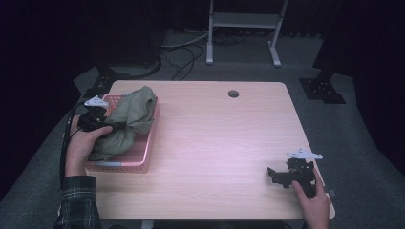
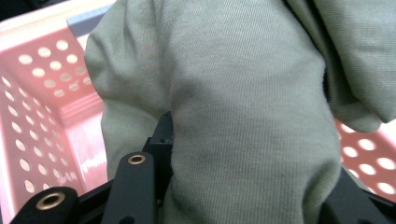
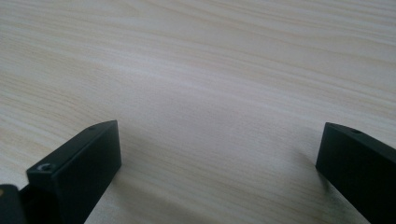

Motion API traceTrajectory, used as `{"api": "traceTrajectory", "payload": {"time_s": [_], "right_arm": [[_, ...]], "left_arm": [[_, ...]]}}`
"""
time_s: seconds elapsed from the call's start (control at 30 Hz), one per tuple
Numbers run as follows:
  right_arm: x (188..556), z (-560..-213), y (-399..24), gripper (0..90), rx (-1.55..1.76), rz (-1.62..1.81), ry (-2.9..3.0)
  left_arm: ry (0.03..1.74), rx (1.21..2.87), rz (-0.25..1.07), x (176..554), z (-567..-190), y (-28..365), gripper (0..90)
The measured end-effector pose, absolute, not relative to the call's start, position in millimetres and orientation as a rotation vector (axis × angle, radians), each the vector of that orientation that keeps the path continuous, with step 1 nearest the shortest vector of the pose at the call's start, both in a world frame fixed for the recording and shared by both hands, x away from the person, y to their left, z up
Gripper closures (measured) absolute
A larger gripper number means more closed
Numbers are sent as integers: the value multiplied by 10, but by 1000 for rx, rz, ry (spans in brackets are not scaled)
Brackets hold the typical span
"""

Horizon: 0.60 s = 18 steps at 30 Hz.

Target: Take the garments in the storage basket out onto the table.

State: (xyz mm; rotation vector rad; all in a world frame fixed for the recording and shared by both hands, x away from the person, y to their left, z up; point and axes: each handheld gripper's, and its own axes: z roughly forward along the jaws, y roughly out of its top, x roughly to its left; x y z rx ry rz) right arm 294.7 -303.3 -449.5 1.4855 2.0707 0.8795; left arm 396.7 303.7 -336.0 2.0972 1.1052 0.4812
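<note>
An olive-green cloth [image 1: 131, 117] lies bunched in a pink perforated basket [image 1: 143, 160] at the table's left side. My left gripper [image 1: 111, 127] reaches into the basket from the left and is shut on the cloth, part of which stands raised above the basket rim. In the left gripper view the cloth [image 2: 252, 116] wraps over the black fingers [image 2: 161, 142], with the basket wall [image 2: 37, 102] behind. My right gripper [image 1: 273, 174] rests low over the table [image 3: 196, 70] near the front right corner. It is open [image 3: 219, 149], with nothing between its jaws.
The wooden table [image 1: 215, 143] has a round cable hole [image 1: 233, 93] near its far edge. Beyond it a white metal stand [image 1: 243, 21] and cables [image 1: 186, 55] sit on the grey floor. A black base plate [image 1: 322, 89] lies off the table's right.
</note>
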Motion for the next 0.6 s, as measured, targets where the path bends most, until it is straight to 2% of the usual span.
{"api": "traceTrajectory", "payload": {"time_s": [0.6], "right_arm": [[2947, -4495, -3033, 0, 1486, 879, 2071]], "left_arm": [[1122, 2041, 536, 3854, -3102, 2960, 560]]}}
